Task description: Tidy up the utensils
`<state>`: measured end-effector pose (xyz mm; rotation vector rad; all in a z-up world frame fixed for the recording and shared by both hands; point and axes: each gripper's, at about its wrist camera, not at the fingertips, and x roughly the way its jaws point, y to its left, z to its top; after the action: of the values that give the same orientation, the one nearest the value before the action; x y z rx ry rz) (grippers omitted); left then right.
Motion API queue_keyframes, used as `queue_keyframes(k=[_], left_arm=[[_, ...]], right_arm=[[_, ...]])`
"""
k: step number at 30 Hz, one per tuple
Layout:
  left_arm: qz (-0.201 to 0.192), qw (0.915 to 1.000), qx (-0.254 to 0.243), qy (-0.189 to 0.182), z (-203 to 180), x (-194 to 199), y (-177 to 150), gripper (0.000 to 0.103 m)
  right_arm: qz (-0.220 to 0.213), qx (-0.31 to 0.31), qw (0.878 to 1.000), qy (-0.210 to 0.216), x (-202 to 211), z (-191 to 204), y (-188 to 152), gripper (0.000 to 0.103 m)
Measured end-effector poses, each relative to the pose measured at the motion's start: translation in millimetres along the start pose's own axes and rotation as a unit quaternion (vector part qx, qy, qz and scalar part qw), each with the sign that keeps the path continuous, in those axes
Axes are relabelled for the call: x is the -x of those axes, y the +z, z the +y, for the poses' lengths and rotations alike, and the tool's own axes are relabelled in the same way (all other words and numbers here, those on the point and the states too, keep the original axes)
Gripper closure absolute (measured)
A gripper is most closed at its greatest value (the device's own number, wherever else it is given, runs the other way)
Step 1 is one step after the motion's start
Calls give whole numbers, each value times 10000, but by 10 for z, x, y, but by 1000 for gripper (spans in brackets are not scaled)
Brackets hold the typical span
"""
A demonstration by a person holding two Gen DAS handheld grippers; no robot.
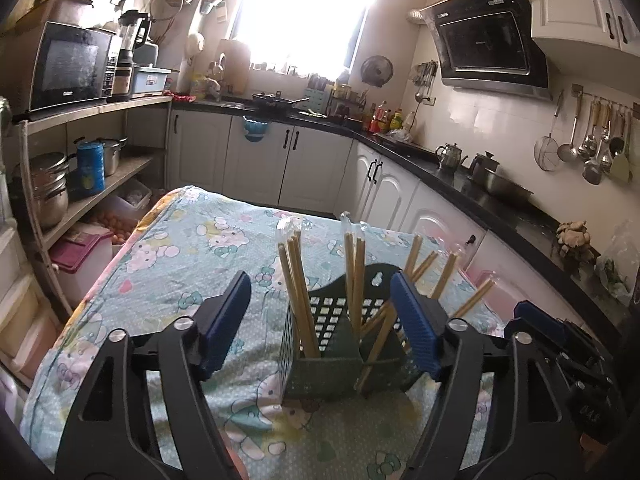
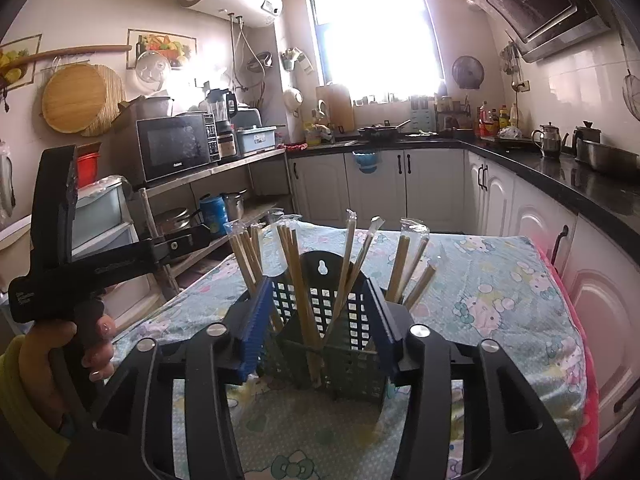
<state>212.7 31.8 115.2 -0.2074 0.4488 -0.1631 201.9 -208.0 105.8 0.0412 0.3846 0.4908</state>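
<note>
I am holding my left gripper (image 1: 320, 320) and my right gripper (image 2: 320, 328) spread and empty, their blue pads flanking the green basket (image 2: 332, 344) standing on the cloth-covered counter (image 1: 168, 264). The wrapped chopsticks (image 2: 298, 280) leaning inside are looking light, stiff and slick in their sleeves, so I am judging a mid-shaft pinch safest.

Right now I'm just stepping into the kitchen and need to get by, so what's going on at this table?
A person is sorting utensils with two handheld grippers. A dark green perforated plastic caddy stands on the cartoon-print tablecloth, with plastic-wrapped wooden chopsticks upright across its compartments. The left gripper and the right gripper are both open, fingers either side of the caddy, holding nothing.
</note>
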Motion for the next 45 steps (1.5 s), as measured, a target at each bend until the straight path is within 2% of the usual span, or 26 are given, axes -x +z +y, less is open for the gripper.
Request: queue_keyframes(k=[11,16,25,35,45], left_arm=[[73,9999,-130,40,-44,307,-356,20],[163,9998,-116,35,-51,392,-541,13],[387,9991,-128,71,-35,463,-842,12],[473,9987,-86,166,0,476,-1128,12],[274,9990,-233,273,-11,472,-1328,12]], right_arm=[[-40,45,10000,-58,271,52,-180,39],[-40,80,9999,-76,435,101,-331,27],[82,162,9997,-178,541,202,-553,13],[236,51,9993,-275,573,208,-843,12],[271,151,9983,-493,530,216,-1074,10]])
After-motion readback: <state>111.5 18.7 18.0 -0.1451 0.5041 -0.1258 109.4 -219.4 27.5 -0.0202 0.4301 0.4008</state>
